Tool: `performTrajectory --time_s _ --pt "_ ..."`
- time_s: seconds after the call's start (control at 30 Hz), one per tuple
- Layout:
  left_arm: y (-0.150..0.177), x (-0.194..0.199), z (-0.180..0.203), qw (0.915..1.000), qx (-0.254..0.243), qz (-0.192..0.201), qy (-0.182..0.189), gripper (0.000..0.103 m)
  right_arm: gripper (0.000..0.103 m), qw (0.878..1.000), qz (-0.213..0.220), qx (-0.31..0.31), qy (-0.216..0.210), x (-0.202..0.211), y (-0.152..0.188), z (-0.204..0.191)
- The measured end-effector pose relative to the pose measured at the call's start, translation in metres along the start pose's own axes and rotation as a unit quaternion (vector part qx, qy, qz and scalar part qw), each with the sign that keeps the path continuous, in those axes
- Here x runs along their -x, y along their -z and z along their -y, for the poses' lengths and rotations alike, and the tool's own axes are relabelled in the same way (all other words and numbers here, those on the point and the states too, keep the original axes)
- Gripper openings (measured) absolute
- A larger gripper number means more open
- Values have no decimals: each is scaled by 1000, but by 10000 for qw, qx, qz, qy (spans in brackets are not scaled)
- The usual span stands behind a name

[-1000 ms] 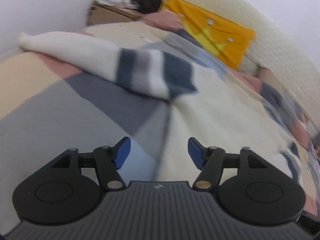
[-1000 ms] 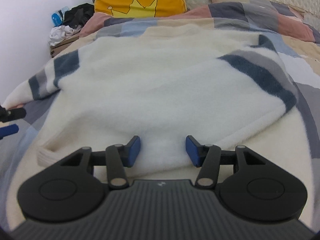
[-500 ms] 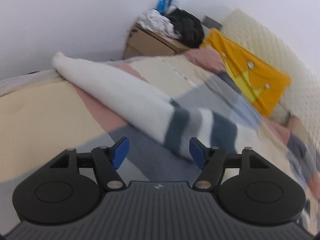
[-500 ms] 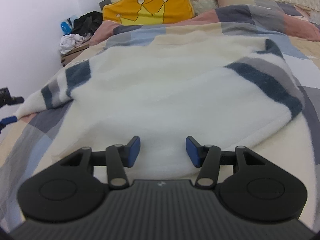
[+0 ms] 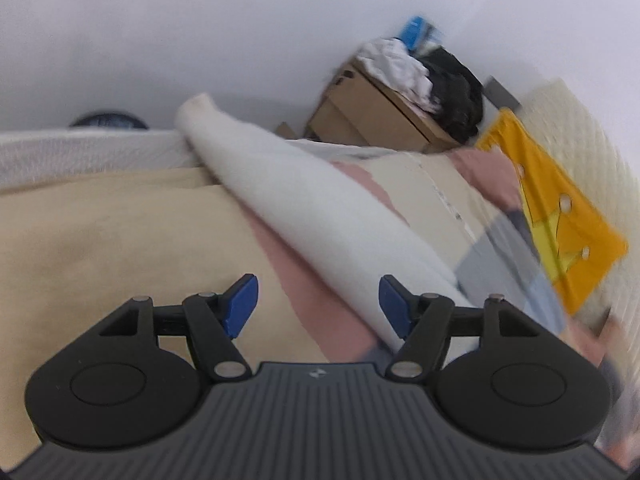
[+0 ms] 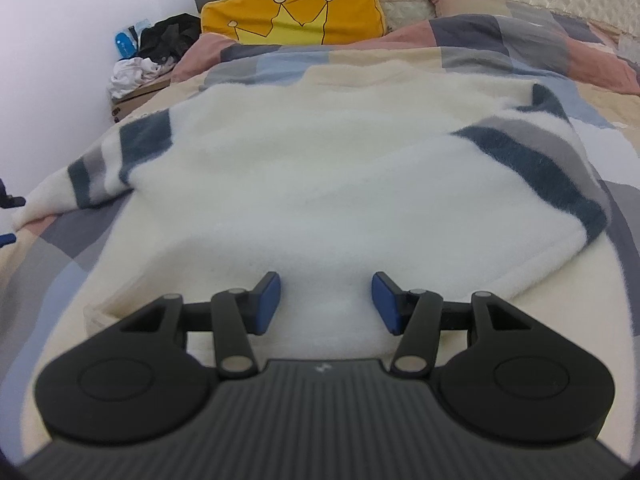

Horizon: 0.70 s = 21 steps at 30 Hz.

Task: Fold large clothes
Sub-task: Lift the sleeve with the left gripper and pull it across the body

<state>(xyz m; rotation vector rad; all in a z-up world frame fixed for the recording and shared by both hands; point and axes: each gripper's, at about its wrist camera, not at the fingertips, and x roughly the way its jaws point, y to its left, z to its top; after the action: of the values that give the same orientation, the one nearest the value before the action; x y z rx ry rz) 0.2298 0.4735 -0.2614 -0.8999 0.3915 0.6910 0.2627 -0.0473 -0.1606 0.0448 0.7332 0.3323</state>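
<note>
A large cream fleece sweater (image 6: 320,184) with navy and grey sleeve stripes lies flat on the bed. Its right sleeve (image 6: 540,152) is folded over the body. Its left sleeve (image 6: 100,172) stretches out to the left. In the left wrist view that sleeve (image 5: 320,208) runs diagonally to its cuff near the bed's edge. My left gripper (image 5: 318,306) is open and empty, just above the sleeve's lower part. My right gripper (image 6: 326,298) is open and empty over the sweater's hem.
A patchwork quilt (image 6: 48,248) covers the bed. A yellow crown pillow (image 6: 296,12) leans at the headboard. A cardboard box (image 5: 376,120) with piled clothes stands beside the bed by the white wall. The mattress edge (image 5: 80,148) is close on the left.
My left gripper has swung left along the outstretched sleeve, from the striped part toward its cuff end. My right gripper has stayed over the hem, drawing back slightly. Both stay open.
</note>
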Motion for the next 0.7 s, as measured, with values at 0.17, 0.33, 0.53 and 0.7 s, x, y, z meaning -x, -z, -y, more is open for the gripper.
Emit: performTrajectory --time_s 0.17,0.33,0.53,0.7 --pt "-26 -34 -34 9972 681 8 303 72 55 9999 7 83 142 0 0 -4" --pt "-51 -61 -49 9950 920 185 332 72 55 9996 -28 22 287 -4 -3 -10" --pt "-84 -100 -71 9884 1502 151 182 72 55 9990 -75 -11 448 -11 -9 -18" --pt "-101 -121 -74 9859 1634 310 164 70 56 9980 -85 152 614 -18 -9 -27"
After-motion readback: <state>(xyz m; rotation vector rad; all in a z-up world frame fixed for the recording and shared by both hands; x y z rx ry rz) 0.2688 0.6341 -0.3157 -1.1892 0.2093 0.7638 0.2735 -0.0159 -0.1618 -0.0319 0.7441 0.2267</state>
